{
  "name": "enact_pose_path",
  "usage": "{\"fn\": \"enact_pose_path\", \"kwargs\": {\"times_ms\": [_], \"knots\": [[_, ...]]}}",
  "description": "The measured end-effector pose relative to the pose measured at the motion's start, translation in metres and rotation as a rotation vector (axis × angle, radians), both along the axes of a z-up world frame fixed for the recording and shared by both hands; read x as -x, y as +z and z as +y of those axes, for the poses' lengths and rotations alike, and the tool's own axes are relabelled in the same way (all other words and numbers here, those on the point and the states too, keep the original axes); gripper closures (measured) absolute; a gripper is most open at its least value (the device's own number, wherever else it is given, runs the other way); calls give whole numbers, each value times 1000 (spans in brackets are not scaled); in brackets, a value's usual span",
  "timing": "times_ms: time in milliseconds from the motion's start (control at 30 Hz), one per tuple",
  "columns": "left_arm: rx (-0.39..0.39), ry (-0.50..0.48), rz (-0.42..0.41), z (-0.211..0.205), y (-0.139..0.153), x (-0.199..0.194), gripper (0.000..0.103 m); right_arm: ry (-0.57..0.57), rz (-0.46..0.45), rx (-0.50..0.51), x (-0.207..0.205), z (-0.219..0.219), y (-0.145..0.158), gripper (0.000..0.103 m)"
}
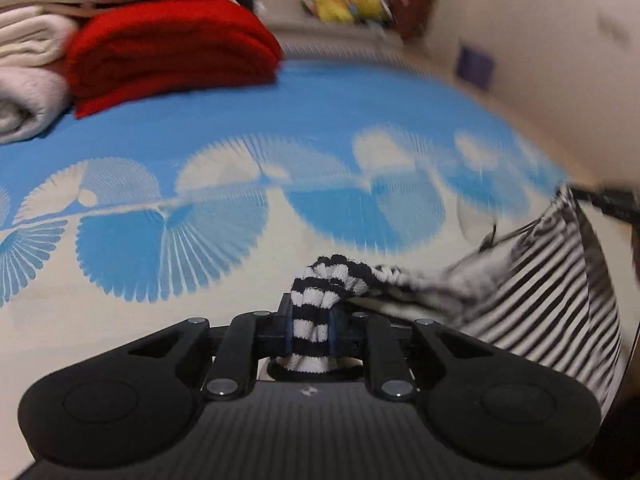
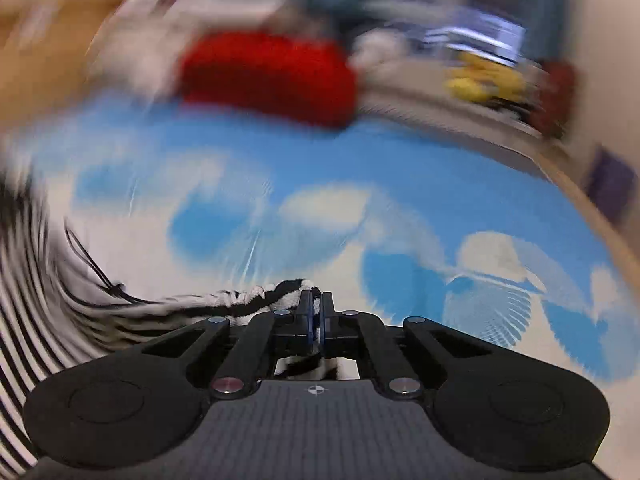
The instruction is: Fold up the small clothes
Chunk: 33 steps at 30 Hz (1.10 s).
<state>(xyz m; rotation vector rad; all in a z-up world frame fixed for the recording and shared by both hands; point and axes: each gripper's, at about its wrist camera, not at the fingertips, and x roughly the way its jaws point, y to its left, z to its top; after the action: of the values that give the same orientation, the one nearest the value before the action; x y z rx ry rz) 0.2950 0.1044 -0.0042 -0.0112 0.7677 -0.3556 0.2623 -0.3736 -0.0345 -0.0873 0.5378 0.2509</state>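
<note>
A black-and-white striped garment (image 1: 552,280) hangs stretched between my two grippers above a blue and cream patterned sheet (image 1: 280,120). My left gripper (image 1: 312,312) is shut on a bunched corner of it. In the left wrist view the cloth runs off to the right, where the other gripper's dark tip (image 1: 612,200) shows. My right gripper (image 2: 317,312) is shut on another edge of the striped garment (image 2: 48,288), which trails away to the left. Both views are motion-blurred.
A folded red cloth (image 1: 172,52) and folded white towels (image 1: 28,80) are stacked at the far left of the sheet; the red cloth also shows in the right wrist view (image 2: 268,76). Yellow items (image 1: 348,0) lie beyond. A beige wall (image 1: 560,60) runs along the right.
</note>
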Motion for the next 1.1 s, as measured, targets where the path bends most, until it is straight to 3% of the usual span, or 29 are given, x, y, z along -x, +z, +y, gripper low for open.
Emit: {"fn": "enact_pose_path", "kwargs": {"times_ms": [100,233,333,400,500,600,667,700,833,1000,1100], "knots": [[78,60,-35,5,7,-12,86,-98,-59,-135,-5,-20,11,101],[-62,83,1,-17,-11,-35,86,-156,-4,-43,-27,-2,-8,102],[-62,116,67,-19,-27,-54,85,-189,52,32,-47,13,-28,102],[-46,132,162,-21,-44,-68,78,-231,100,65,-63,19,-41,102],[-98,131,286,-24,-69,-80,60,-331,231,157,-88,26,-76,101],[-99,125,281,-21,-58,-76,41,-393,380,117,-99,16,-101,99],[-47,129,264,-10,-40,-66,20,-425,357,54,-93,6,-87,98],[-15,129,262,-4,-33,-59,18,-437,325,16,-86,0,-73,97],[29,145,251,18,-1,-14,20,-448,263,-184,-40,-29,-21,60],[109,171,276,47,16,58,25,-382,348,-294,30,-49,-1,58],[103,231,361,58,-4,87,44,-359,425,-303,72,-46,-17,57]]}}
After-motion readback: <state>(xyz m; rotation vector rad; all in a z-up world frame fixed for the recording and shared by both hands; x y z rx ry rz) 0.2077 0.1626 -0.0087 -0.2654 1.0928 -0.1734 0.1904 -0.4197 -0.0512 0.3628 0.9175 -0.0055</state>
